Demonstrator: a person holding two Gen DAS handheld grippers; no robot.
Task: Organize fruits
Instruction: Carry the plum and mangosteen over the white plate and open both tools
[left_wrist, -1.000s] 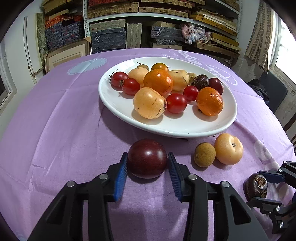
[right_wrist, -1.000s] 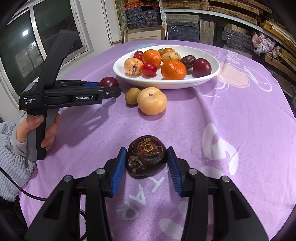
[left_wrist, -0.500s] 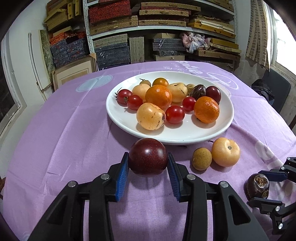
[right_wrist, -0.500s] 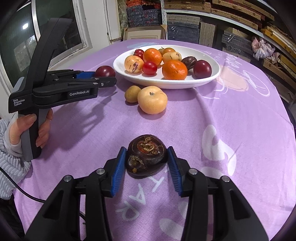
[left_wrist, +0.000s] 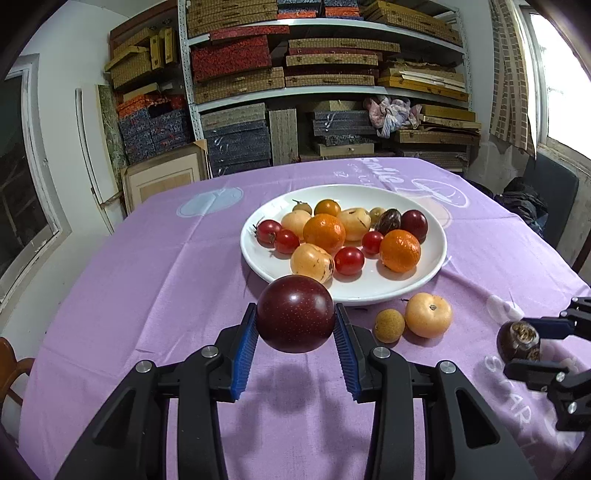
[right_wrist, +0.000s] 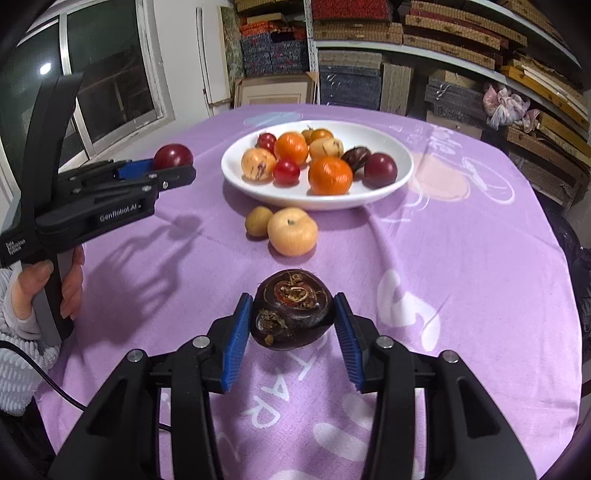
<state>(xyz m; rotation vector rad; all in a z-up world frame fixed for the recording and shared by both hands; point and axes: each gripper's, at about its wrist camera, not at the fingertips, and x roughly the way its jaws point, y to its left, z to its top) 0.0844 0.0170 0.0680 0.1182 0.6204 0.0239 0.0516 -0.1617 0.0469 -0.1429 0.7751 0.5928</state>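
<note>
My left gripper is shut on a dark red plum and holds it above the purple cloth, in front of the white plate. In the right wrist view the plum shows at the left. My right gripper is shut on a dark brown water chestnut, just above the cloth; it also shows in the left wrist view. The plate holds several tomatoes, oranges and other fruits. A small brown longan and a pale orange fruit lie on the cloth before the plate.
The round table carries a purple cloth with white print. Shelves of boxes stand behind it. A window is at the left, a dark chair at the right. A hand holds the left gripper.
My left gripper has lifted the plum up off the cloth and tilted to a more level view. The right gripper has risen slightly with the water chestnut.
</note>
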